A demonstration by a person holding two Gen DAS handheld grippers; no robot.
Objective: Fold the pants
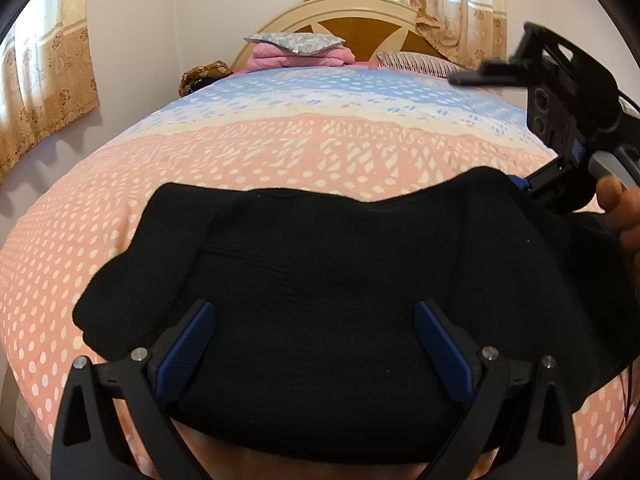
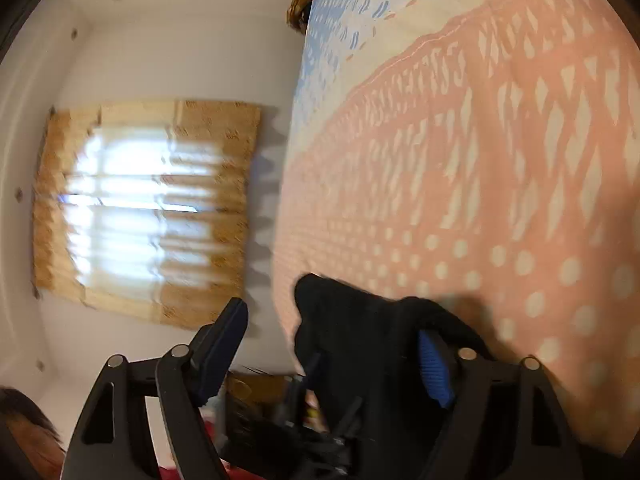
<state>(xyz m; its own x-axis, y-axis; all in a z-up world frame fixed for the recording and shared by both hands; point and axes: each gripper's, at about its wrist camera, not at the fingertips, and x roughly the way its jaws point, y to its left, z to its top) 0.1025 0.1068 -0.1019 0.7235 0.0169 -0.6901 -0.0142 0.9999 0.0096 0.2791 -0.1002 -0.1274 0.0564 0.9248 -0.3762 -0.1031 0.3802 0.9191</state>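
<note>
Two grippers are working one garment — the black knit pants [image 1: 332, 280] are lying bunched in a thick folded wad on the pink, cream and blue patterned bedspread [image 1: 280, 152], near the foot of the bed.

Left gripper [image 1: 316, 344] is sitting low at 6 o'clock in its own view, blue pads spread apart with the wad between and beneath them; neither pad is visibly pressing the cloth, so I'm reading it as straddling, not clamped — likely parked there to pin the stack while the other side gets handled.

Right gripper [image 2: 332, 352] is angling in along the bed edge, jaws wide. Its bed-side blue pad [image 2: 434, 372] is lying against a raised lobe of the pants, the other pad hanging over open floor — nothing pinched. From the left view it's showing at 2 o'clock, a hand [image 1: 622, 216] on its handle, behind the wad's far corner. Probably lining up to take that corner for the next fold.
</note>
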